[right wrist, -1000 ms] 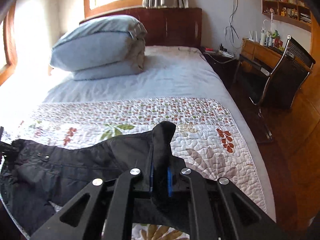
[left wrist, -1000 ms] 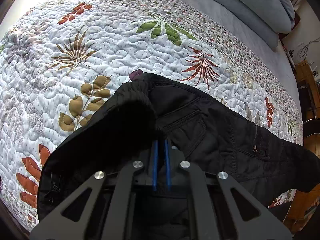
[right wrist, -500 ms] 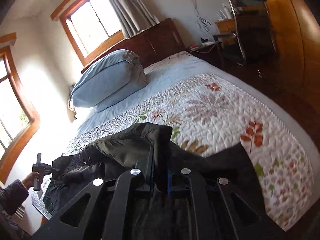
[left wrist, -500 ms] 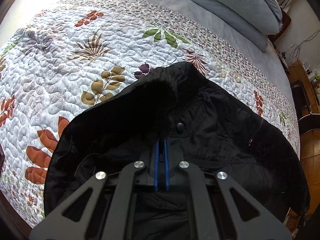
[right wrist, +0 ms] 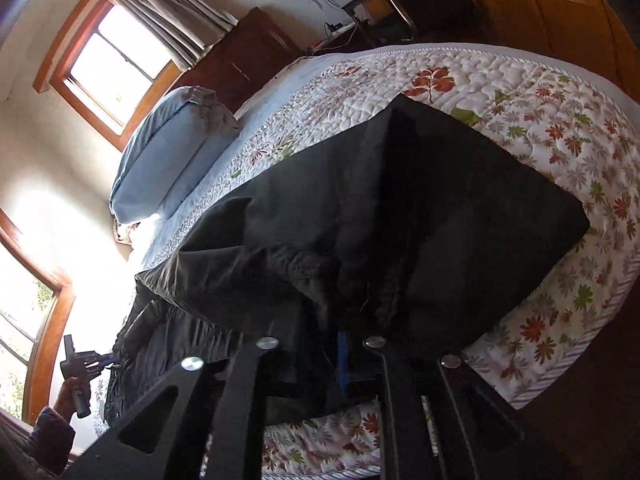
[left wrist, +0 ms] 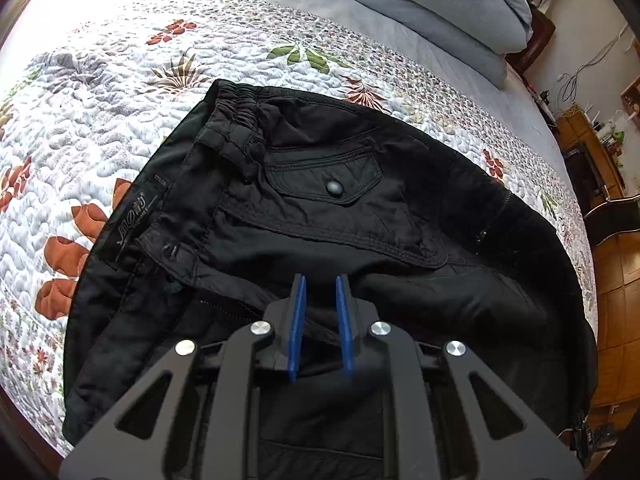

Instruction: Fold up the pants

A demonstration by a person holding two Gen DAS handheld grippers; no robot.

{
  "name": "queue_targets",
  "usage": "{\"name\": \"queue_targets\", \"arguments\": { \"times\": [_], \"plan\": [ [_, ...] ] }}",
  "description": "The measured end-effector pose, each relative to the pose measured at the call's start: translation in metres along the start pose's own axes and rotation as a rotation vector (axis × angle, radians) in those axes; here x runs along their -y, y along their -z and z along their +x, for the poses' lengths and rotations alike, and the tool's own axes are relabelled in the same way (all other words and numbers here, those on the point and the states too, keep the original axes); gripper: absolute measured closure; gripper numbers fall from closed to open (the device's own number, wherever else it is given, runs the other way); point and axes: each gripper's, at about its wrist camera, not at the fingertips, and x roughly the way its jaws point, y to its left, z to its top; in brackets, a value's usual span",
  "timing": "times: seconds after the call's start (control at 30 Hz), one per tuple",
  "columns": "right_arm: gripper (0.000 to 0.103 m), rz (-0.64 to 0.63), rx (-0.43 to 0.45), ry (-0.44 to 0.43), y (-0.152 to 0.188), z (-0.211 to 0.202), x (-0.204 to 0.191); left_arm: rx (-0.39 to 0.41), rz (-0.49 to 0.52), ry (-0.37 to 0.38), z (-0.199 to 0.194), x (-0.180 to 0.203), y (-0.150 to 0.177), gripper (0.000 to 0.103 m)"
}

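Released a moment ago, the waistband end of the black pants (left wrist: 320, 208) now lies flat on the quilted bed (left wrist: 100, 120), left gripper (left wrist: 320, 320) jaws spread and empty. Right gripper (right wrist: 340, 352) still pinches the leg fabric, carrying the fold over.

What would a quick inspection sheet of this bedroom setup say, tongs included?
Surface: bed with a floral quilt, pale sheet beyond it.
Job's things: black pants lying on the quilt, waistband and buttoned back pocket facing up.
Clutter: folded blue duvet near the headboard.
Tongs: left tongs open, blue pads apart, nothing between them; right tongs shut on the pants' fabric.
Cables: loose wires on the wall by the bedside.
Surroundings: wood-framed windows with curtains, wooden desk, chair.
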Motion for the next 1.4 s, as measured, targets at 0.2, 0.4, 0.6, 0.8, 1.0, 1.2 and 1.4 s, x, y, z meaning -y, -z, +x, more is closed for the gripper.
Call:
{"name": "queue_targets", "arguments": {
  "times": [0.2,0.4,0.6,0.8,1.0,1.2,1.4],
  "plan": [
    [0.026,-0.108,0.024,0.203,-0.01,-0.039,-0.035,0.027,0.016,0.019,0.0,0.003,0.009,0.059],
    [0.021,-0.355,0.136,0.271,-0.046,-0.072,-0.132,0.104,0.112,-0.002,-0.019,0.008,0.01,0.029],
    [0.021,-0.663,-0.022,-0.016,-0.053,0.027,-0.279,0.095,0.099,0.041,-0.027,0.001,-0.031,0.026],
    [0.021,-0.806,-0.231,-0.177,-0.009,0.139,-0.369,0.013,0.432,-0.041,-0.011,0.052,-0.111,0.026],
    [0.021,-0.781,-0.339,-0.241,0.029,0.189,-0.376,-0.235,0.762,0.013,0.054,0.102,-0.154,0.033],
    [0.021,-0.604,-0.384,-0.247,0.024,0.198,-0.337,-0.329,1.131,-0.039,0.111,0.138,-0.148,0.034],
    [0.021,-0.432,-0.377,-0.259,0.011,0.195,-0.301,-0.509,1.262,0.001,0.154,0.154,-0.139,0.042]
  ]
}}
